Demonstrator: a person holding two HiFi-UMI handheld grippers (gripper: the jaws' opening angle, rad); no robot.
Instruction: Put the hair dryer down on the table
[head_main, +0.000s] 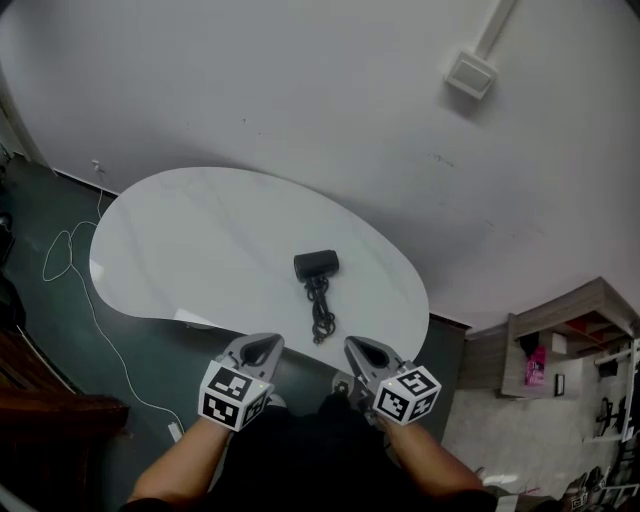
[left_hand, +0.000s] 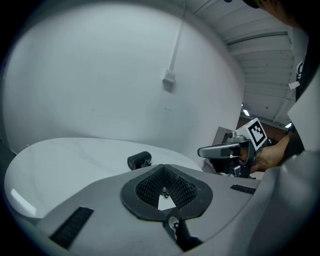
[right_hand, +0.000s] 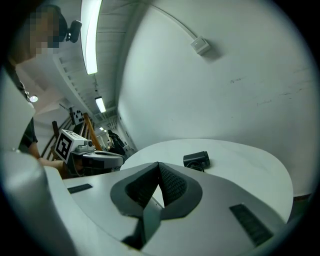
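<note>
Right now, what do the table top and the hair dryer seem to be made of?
Table top: likely stone or stone-look laminate, glossy white; faint grey veins and reflections show.
Hair dryer: probably matt black plastic; its body shows no glare.
Its cord: black rubber or plastic, bunched loosely.

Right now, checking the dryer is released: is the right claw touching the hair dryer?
Apart. In the head view the right claw, shut and empty, sits off the near edge; bare table lies between it and the hair dryer.
</note>
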